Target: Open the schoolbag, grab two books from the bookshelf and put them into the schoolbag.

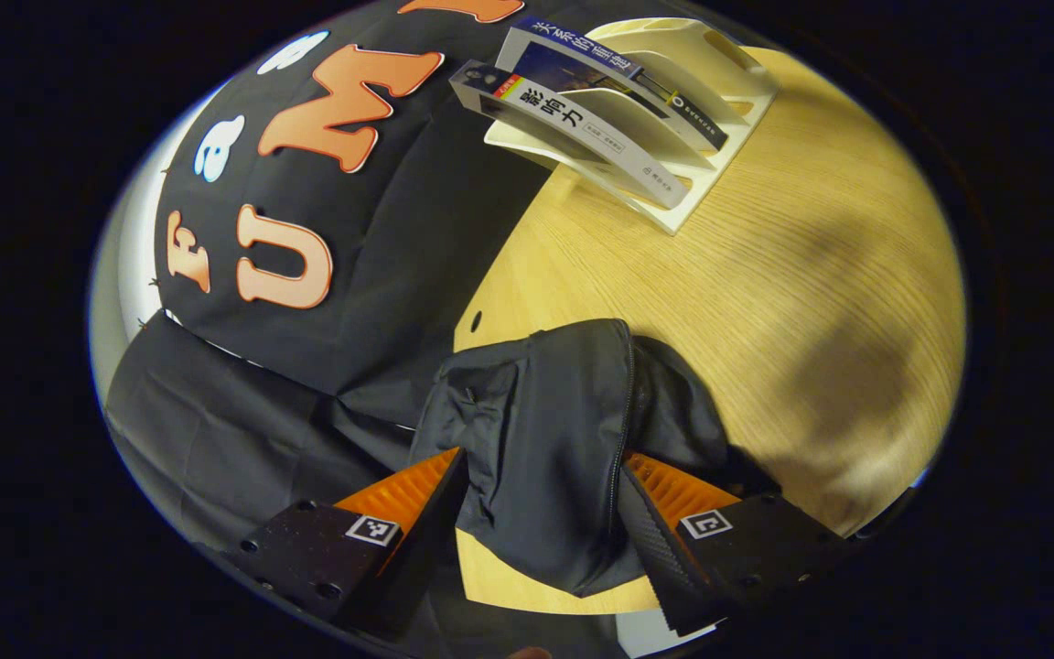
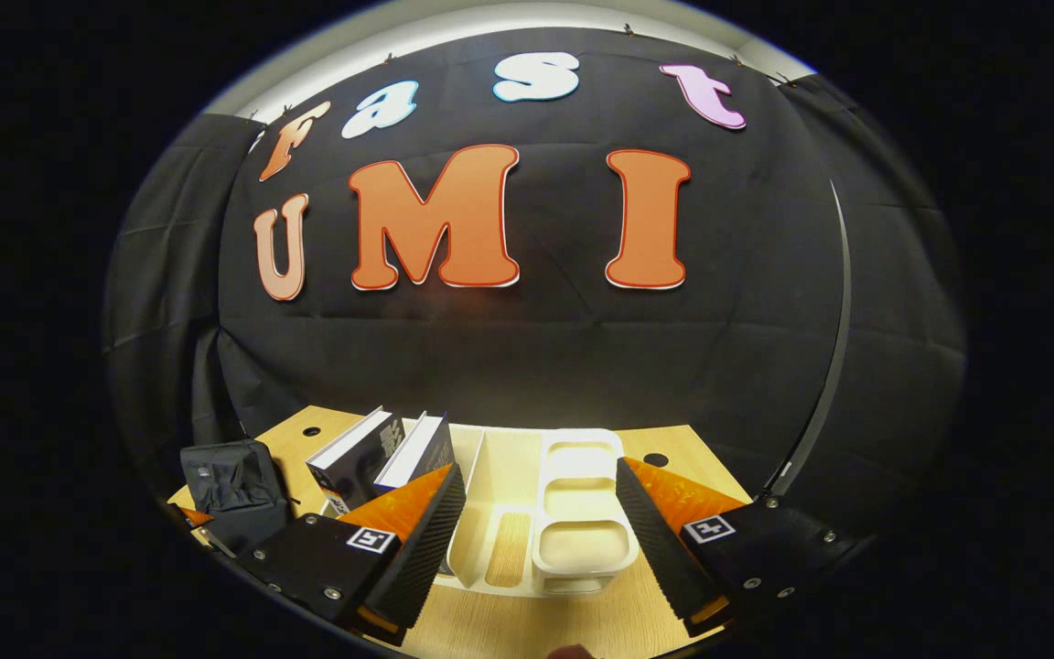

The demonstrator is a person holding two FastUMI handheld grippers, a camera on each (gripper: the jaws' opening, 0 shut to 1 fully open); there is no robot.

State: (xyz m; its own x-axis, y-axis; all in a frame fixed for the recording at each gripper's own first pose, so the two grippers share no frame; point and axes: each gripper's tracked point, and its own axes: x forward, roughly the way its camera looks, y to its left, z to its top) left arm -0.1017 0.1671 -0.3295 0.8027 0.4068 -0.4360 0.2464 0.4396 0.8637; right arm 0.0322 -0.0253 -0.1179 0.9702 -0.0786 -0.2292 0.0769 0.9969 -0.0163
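Note:
The black schoolbag (image 1: 545,430) stands on the wooden table, its zipper (image 1: 623,412) closed along the side. My left gripper (image 1: 543,456) is open wide, with the bag's upper part filling the gap between its fingers. Two books (image 1: 582,137) (image 1: 614,69) lean in the white bookshelf (image 1: 719,101) at the far side. In the right gripper view, the bookshelf (image 2: 582,549) lies straight ahead with both books (image 2: 358,458) (image 2: 417,448) in its left slots and the schoolbag (image 2: 230,480) farther left. My right gripper (image 2: 538,467) hangs open, with nothing between its fingers, just short of the shelf.
The wooden table (image 1: 765,275) has bare surface between bag and shelf, with small round holes (image 1: 476,321) near its back edge. The booth's black cloth wall (image 2: 527,348) rises directly behind the table.

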